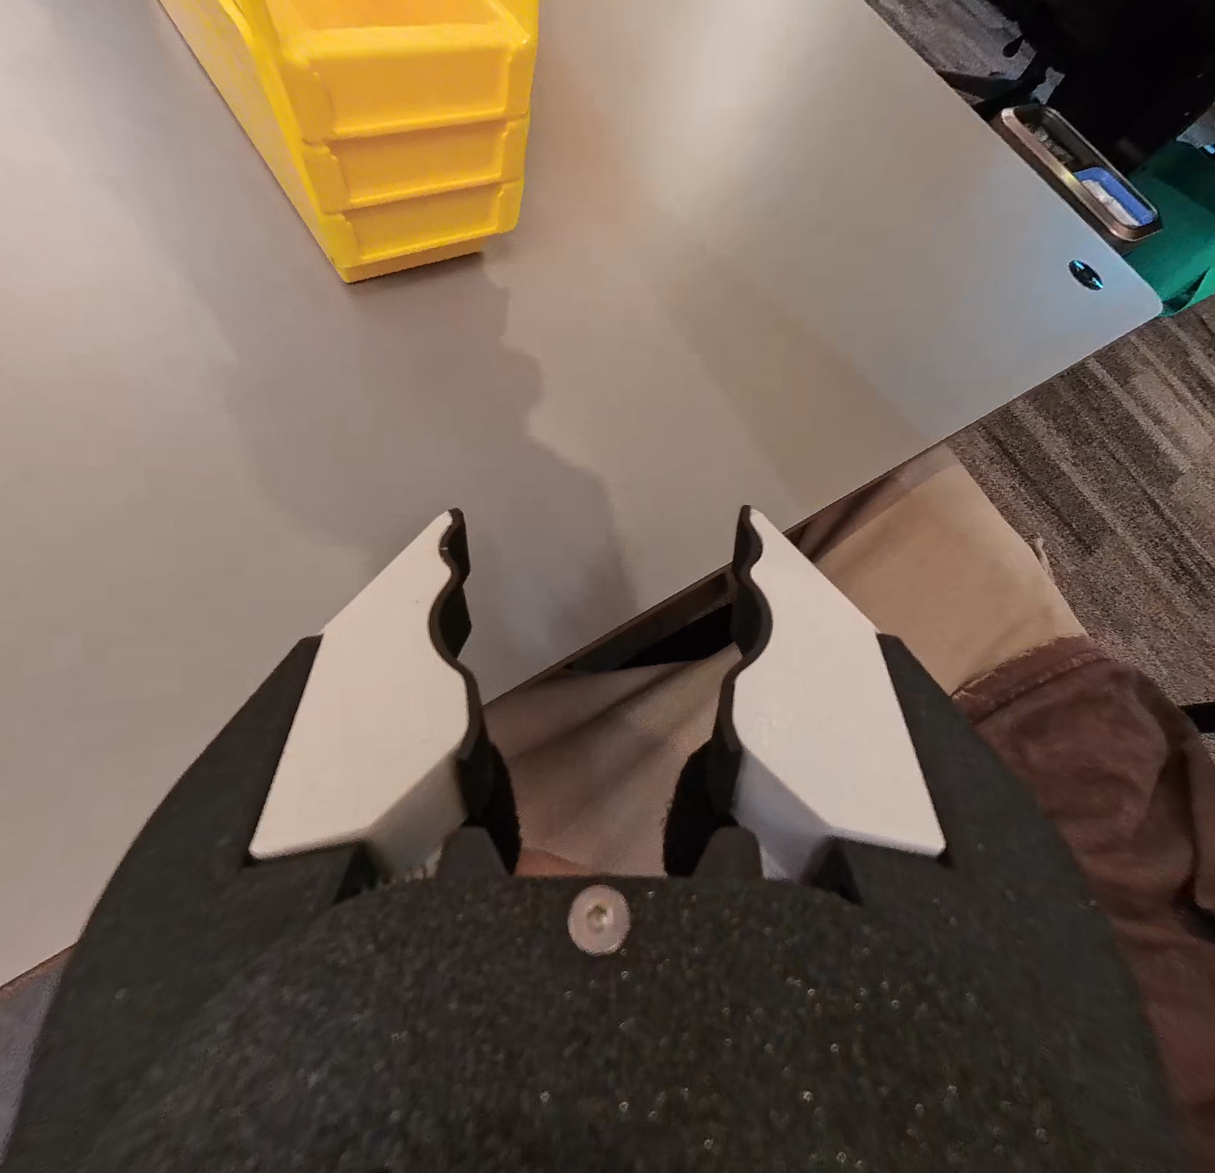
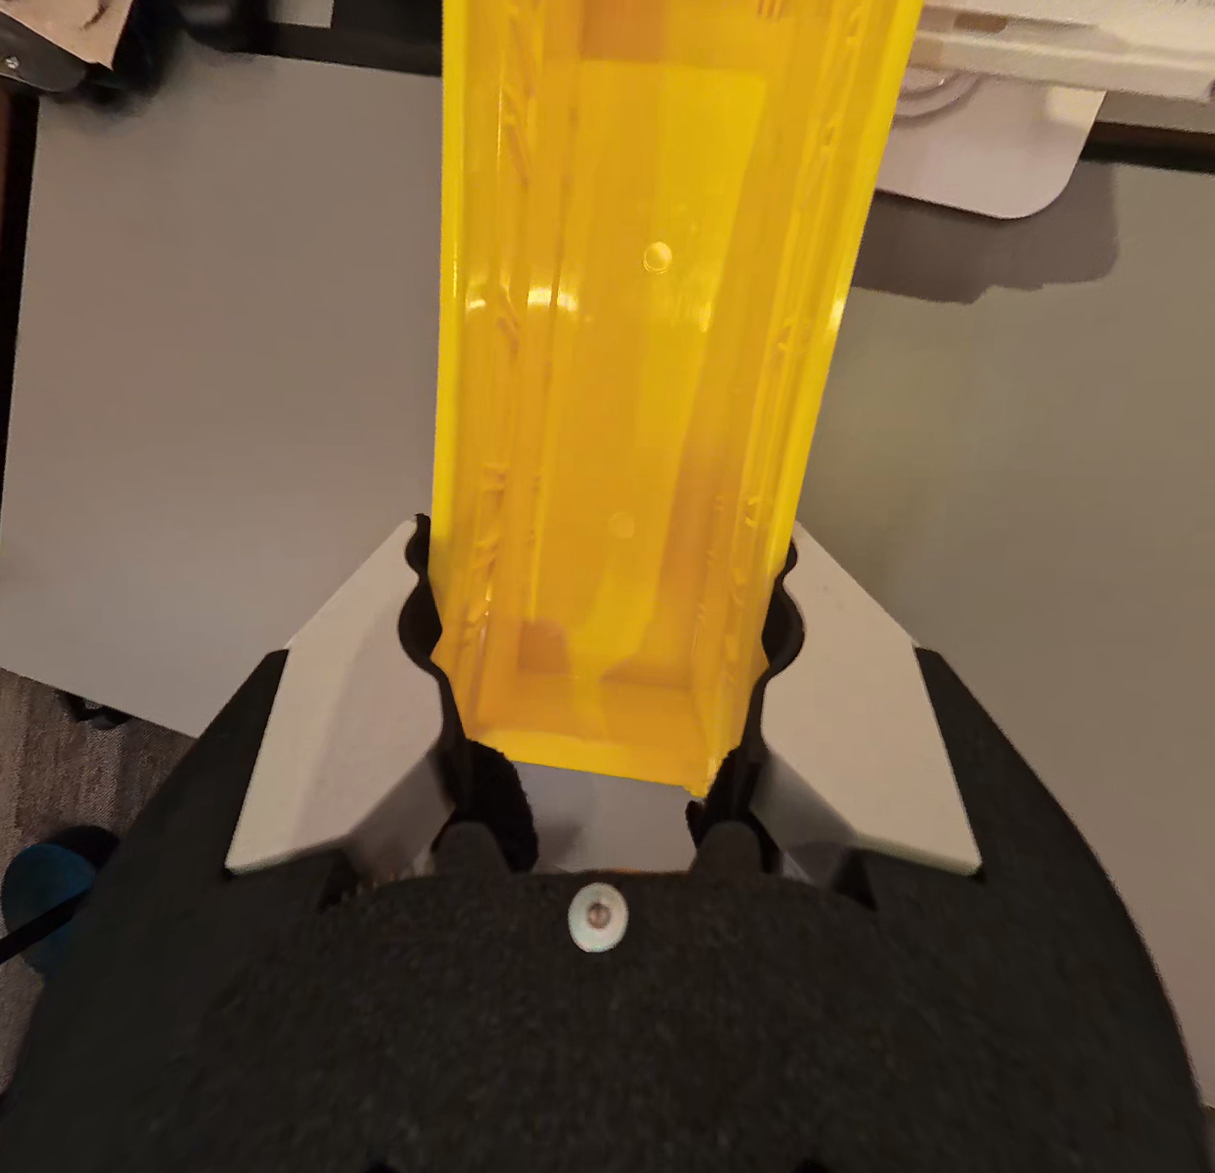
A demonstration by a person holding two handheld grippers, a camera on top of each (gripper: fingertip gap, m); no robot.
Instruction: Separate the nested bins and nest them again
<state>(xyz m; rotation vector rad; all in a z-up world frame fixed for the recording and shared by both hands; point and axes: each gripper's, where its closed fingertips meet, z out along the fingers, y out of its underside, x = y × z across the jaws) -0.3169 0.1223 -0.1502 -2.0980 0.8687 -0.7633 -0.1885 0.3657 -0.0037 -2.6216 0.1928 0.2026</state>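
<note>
One yellow bin gripped, three nested ahead of the idle tongs.

The right gripper [image 2: 601, 622] pinches the near end of a long yellow bin [image 2: 657, 352], its long axis running straight away from the fingers above the grey table [image 2: 197, 352]. The left gripper [image 1: 601, 543] is spread and empty; the nested stack [image 1: 394, 122] stands ahead to its left, end facing it.
</note>
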